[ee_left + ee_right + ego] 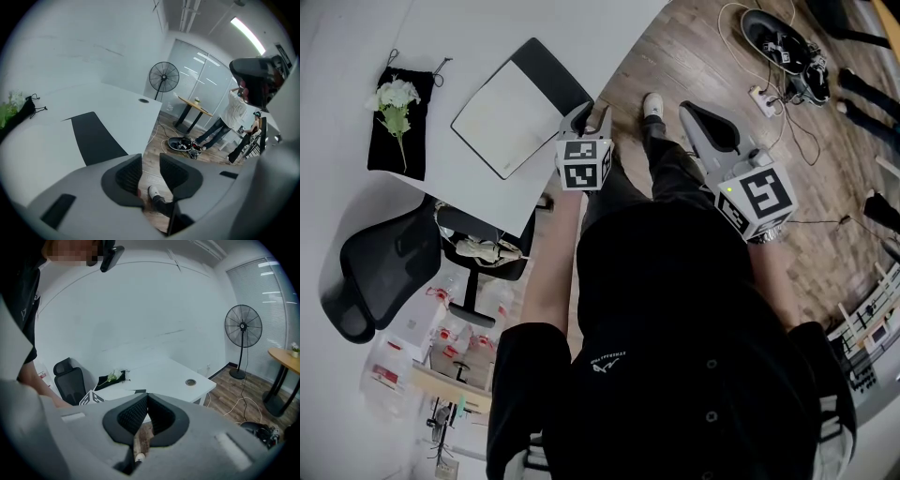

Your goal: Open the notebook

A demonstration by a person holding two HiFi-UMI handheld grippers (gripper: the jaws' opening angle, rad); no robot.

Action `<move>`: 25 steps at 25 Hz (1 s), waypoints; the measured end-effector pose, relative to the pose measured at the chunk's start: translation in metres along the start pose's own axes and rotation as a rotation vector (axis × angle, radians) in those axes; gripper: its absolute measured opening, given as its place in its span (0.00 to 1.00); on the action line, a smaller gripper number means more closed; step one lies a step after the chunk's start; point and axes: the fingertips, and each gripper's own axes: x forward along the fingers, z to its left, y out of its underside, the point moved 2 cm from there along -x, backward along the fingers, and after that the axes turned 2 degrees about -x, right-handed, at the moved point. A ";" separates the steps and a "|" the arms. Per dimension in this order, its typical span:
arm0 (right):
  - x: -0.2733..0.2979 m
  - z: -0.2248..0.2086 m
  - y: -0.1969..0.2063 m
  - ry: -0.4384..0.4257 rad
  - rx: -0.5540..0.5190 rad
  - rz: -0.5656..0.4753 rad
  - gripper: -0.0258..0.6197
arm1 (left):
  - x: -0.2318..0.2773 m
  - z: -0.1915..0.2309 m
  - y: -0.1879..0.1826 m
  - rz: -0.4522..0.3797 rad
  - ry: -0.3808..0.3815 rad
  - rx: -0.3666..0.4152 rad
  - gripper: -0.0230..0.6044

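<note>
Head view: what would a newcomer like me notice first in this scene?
The notebook lying open on the white table, black cover folded back, stands out first. Beside its right corner is the left tool, open and empty; the right tool is shut over the wooden floor. At the picture's left, white flowers lie on a black pouch.

head view: steeply down | gripper views: low, across desk | shared: desk

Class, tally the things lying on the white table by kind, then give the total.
Notebook: 1
Black pouch: 1
White flower sprig: 1
Total: 3
</note>
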 end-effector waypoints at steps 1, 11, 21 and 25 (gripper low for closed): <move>0.000 0.002 0.000 -0.001 -0.002 0.000 0.04 | -0.005 0.000 -0.003 -0.020 -0.005 -0.001 0.18; 0.011 0.028 0.011 -0.034 -0.005 0.021 0.04 | -0.064 0.000 -0.029 -0.199 -0.013 -0.068 0.05; 0.028 0.065 0.020 -0.083 -0.023 0.041 0.04 | -0.121 -0.003 -0.037 -0.299 0.009 -0.048 0.04; 0.034 0.082 0.019 -0.095 -0.023 0.033 0.04 | -0.149 -0.001 -0.044 -0.353 0.012 -0.067 0.04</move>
